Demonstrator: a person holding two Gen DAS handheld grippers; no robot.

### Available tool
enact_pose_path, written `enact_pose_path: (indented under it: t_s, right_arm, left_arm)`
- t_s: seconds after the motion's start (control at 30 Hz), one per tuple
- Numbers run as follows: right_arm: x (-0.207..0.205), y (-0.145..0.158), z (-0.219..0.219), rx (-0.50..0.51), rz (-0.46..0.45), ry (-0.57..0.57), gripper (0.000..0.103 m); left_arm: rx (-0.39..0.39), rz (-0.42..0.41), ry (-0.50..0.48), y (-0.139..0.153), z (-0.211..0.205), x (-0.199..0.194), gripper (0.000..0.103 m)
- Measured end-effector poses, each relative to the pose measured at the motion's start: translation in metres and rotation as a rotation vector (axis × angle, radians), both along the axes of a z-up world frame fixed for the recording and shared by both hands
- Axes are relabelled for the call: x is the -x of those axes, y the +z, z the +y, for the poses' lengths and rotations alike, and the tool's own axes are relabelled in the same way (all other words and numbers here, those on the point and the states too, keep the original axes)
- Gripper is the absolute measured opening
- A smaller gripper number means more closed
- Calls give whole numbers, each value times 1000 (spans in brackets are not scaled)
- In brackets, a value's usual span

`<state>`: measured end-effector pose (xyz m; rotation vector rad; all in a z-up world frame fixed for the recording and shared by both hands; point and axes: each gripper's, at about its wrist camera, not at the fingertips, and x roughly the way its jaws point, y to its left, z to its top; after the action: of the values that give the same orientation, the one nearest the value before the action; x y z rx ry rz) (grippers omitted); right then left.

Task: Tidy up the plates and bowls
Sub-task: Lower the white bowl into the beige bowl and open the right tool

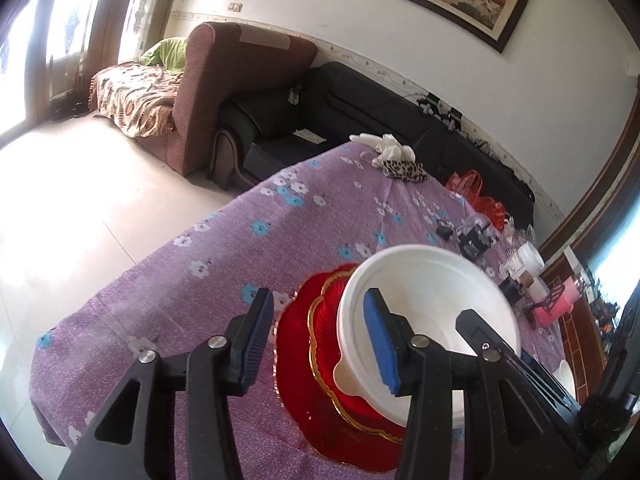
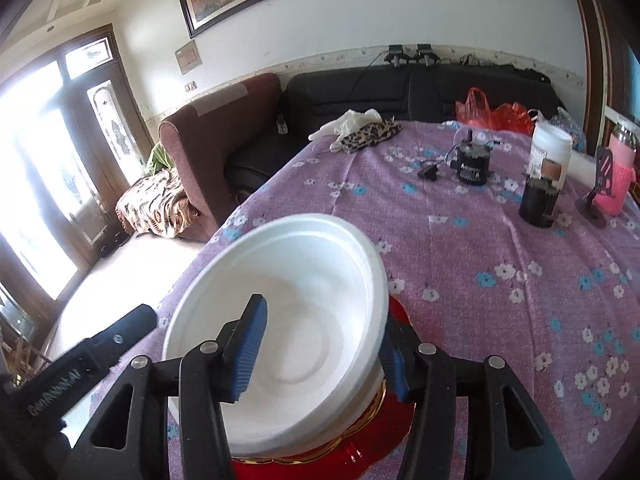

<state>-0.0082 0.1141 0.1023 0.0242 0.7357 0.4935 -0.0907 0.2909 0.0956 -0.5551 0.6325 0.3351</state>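
While a white foam bowl [image 2: 280,320] was held tilted over stacked red plates [image 1: 312,360] on the table [image 2: 480,280], its rim was straddled by the right gripper [image 2: 320,356], jaws apart. A slip off the plates could have followed if released askew; the left gripper [image 1: 316,344] was also seen with jaws apart, beside the bowl.

Purple floral tablecloth [image 2: 480,264] over the table. At its far edge, white gloves [image 2: 348,120] touching leopard-print cloth [image 2: 370,134]. Black cylindrical device [image 2: 473,164], white plastic jar [image 2: 551,148], pink knitted-sleeve bottle [image 2: 618,176]. Beyond: black leather sofa [image 1: 360,108], brown armchair [image 1: 224,92], red plastic bag [image 2: 492,114].

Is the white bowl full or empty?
Empty. The white bowl shows its bare white inside down to the bottom. It sits on the red plates, and only the right claw reaches over its rim.
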Motion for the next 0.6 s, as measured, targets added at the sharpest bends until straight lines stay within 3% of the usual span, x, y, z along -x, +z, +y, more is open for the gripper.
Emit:
enact_pose_path:
  t_s: [0.1,0.4,0.6]
  right_arm:
    - [3,4,-2,11,-28,-7,70]
    - [5,16,-22,-15,-44,-58,73]
    - [12,23,-53,-44,-58,-96,78]
  left_arm:
    - [11,-16,21,4,6,8,48]
    - [19,-41,51,10,12,24,49]
    - [-2,-78,93,20,8,41,70]
